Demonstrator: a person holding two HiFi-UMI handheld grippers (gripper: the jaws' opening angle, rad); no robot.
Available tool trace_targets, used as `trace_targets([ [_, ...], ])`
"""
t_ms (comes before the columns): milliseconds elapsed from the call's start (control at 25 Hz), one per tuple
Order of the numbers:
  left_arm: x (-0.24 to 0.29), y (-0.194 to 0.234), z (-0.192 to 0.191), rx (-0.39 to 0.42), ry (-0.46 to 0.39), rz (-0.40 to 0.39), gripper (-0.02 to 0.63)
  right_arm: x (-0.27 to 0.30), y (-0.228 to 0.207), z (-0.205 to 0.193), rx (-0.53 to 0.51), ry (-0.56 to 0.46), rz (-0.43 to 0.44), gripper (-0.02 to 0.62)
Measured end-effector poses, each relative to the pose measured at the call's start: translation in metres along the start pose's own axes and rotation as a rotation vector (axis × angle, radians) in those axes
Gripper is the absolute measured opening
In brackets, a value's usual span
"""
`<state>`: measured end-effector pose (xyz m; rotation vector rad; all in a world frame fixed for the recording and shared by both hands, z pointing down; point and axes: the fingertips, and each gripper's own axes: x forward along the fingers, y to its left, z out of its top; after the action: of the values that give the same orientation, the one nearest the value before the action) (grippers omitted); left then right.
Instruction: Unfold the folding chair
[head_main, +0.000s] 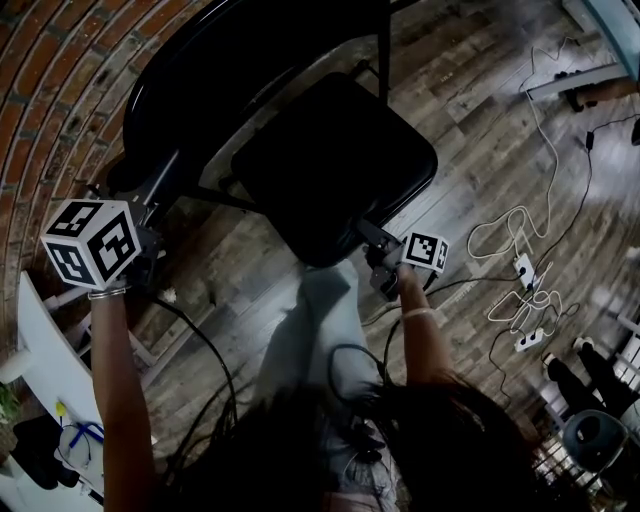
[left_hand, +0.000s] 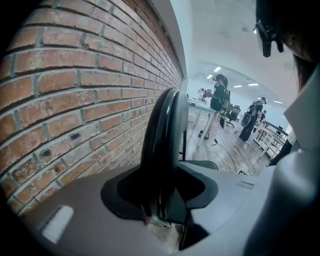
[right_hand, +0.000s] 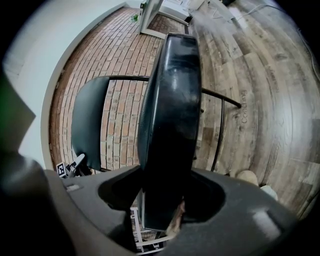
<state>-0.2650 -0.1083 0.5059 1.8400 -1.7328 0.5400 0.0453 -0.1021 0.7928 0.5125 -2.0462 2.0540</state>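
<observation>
Beside brick wall (left_hand: 75, 100) | left gripper (left_hand: 161, 212) grips chair backrest (left_hand: 162, 135) | right gripper (right_hand: 160, 210) grips chair seat (right_hand: 170, 110)

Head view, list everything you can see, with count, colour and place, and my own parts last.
chair: one, black, top centre
brick wall: one, red-brown, upper left
floor: one, grey-brown wood planks, under the chair
cables: several, white, on the floor at right
power strips: two, white, among those cables
table: one, white, lower left corner
left gripper: one, dark with a black-and-white cube, shut on the backrest
right gripper: one, same colours, shut on the seat at its front edge
arms: two, bare, behind the grippers
</observation>
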Motion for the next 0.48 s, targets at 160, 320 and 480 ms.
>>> trace_targets([
  [160, 0.002, 0.005, 0.001, -0.002, 0.0, -0.003, 0.181, 0.001, -0.003, -0.003, 0.012, 0.003, 0.002, 0.23],
  [320, 0.006, 0.01, 0.0, -0.005, 0.002, -0.008, 0.181, 0.002, -0.01, -0.005, 0.016, 0.009, -0.013, 0.232],
  [480, 0.008, 0.015, 0.0, -0.011, 0.005, -0.007, 0.184, 0.003, -0.014, -0.008, 0.035, 0.018, -0.023, 0.233],
])
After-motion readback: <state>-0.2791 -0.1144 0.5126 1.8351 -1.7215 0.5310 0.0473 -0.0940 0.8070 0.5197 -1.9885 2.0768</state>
